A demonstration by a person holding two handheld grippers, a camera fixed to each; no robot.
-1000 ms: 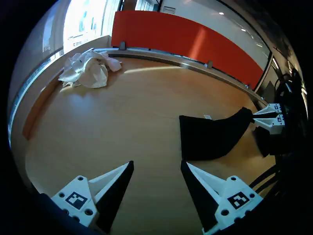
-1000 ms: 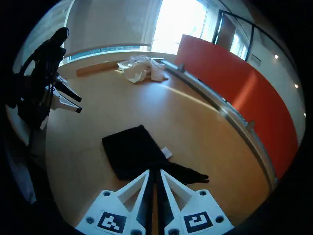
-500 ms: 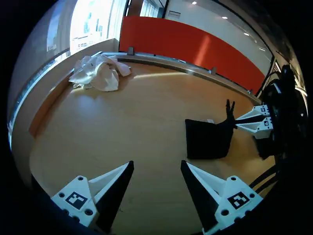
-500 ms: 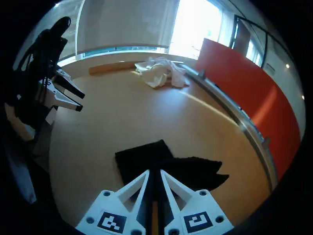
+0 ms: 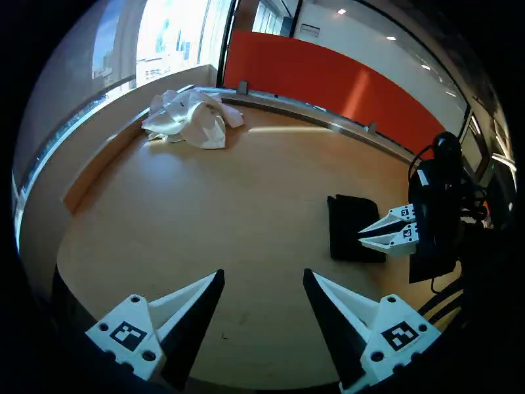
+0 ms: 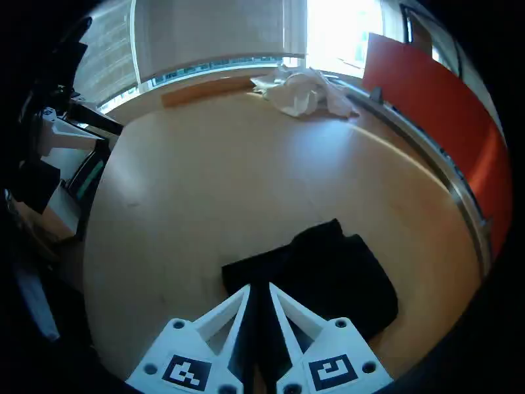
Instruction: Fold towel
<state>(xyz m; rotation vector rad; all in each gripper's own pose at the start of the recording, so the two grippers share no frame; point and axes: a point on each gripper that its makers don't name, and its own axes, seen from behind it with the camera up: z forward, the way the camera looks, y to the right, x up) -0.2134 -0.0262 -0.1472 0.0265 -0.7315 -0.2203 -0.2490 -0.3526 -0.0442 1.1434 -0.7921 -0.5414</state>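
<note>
The black towel (image 6: 335, 276) lies folded into a compact, roughly rectangular pad on the wooden table (image 6: 216, 177). In the right gripper view it sits low, from 6 toward 4 o'clock. In the left gripper view it sits out at 3 o'clock, flat on the wood.

The right gripper (image 6: 259, 289) has its two fingers drawn close together. The towel's near edge is caught in the narrow slit between them, and the tips rest at the cloth's 7 o'clock corner. Seen from the left gripper view, the same tongs reach in from 3 o'clock, with the tips over the towel's near half.

The left gripper (image 5: 262, 279) hangs above bare wood at 6 o'clock of its own view. Its fingers are spread wide, nothing is between them, and it is well apart from the towel.

At the far end of the table, near 11 o'clock in the left gripper view, lies a crumpled white cloth (image 5: 190, 118). Beside it a metal rail (image 5: 315, 111) runs along the table's far edge, with a red panel (image 5: 341, 85) standing behind it. Bright windows (image 5: 164, 39) fill the 11 to 12 o'clock corner.
</note>
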